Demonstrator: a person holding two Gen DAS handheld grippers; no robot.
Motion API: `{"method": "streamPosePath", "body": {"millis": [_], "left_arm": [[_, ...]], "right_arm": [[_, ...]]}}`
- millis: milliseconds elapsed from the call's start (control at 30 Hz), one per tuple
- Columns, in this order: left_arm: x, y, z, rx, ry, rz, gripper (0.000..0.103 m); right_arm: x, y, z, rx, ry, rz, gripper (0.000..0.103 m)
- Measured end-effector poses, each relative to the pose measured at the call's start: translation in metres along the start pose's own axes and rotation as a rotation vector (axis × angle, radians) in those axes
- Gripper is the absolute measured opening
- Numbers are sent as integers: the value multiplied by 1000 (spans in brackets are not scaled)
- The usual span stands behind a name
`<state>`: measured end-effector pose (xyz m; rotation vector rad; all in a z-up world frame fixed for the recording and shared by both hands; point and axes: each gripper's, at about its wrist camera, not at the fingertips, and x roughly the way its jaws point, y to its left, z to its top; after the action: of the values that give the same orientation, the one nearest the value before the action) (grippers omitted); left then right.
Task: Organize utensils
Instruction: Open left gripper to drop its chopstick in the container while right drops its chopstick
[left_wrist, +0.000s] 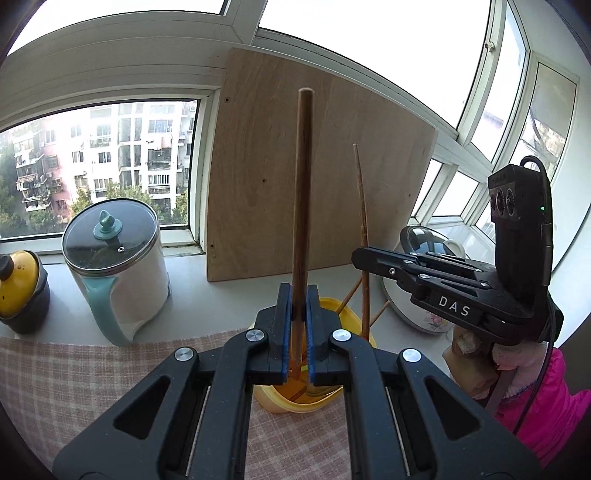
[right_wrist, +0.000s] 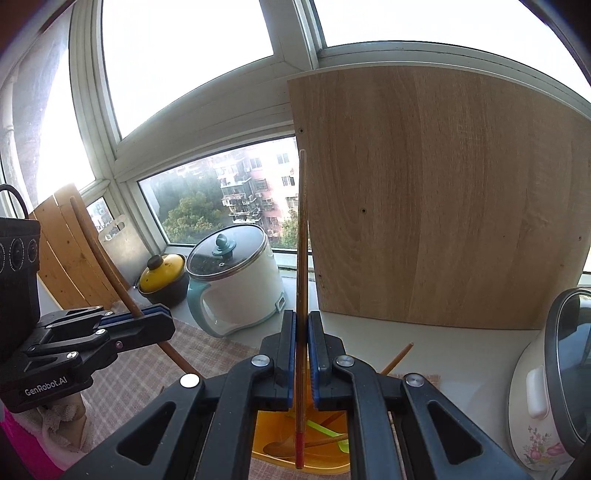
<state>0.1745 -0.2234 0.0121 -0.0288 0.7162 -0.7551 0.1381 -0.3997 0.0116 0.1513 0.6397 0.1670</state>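
Note:
My left gripper (left_wrist: 299, 314) is shut on a thick brown wooden chopstick (left_wrist: 303, 184) that stands upright, its lower end over the yellow utensil holder (left_wrist: 288, 402). My right gripper (right_wrist: 302, 332) is shut on a thin chopstick (right_wrist: 302, 240) with a red lower end, which hangs inside the same yellow holder (right_wrist: 266, 432). A wooden spoon (right_wrist: 280, 446) and a green utensil (right_wrist: 325, 430) lie in the holder. Each view shows the other gripper from the side: the right gripper (left_wrist: 356, 256) with its thin chopstick (left_wrist: 362, 206), and the left gripper (right_wrist: 166, 319) with its slanted brown chopstick (right_wrist: 99, 258).
A white pot with a glass lid (left_wrist: 118, 258) and a dark pot with a yellow lid (left_wrist: 20, 280) stand on the sill at the left. A wooden board (left_wrist: 314, 166) leans on the window. A flowered rice cooker (right_wrist: 546, 387) is at the right. A checked cloth (left_wrist: 74, 373) covers the table.

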Motion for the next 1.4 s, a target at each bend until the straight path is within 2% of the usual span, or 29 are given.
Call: {"method": "streamPosePath", "body": {"millis": [267, 900, 1033, 1100, 1200, 1367, 1400], "left_arm": [[23, 1, -13, -6, 61, 6, 4], [45, 6, -33, -26, 156, -10, 4], [42, 6, -33, -31, 153, -6, 5], [40, 7, -33, -31, 151, 1, 5], [37, 9, -34, -32, 143, 4, 20], [28, 12, -35, -32, 128, 17, 20], [26, 13, -36, -33, 124, 21, 20]], "right_arm": [[19, -12, -9, 32, 30, -17, 4], [39, -15, -39, 45, 122, -27, 6], [35, -16, -40, 45, 117, -37, 23], [34, -16, -40, 47, 116, -41, 25], [31, -17, -41, 51, 113, -48, 30], [26, -15, -43, 49, 116, -52, 34], [25, -14, -44, 46, 113, -55, 38]]}}
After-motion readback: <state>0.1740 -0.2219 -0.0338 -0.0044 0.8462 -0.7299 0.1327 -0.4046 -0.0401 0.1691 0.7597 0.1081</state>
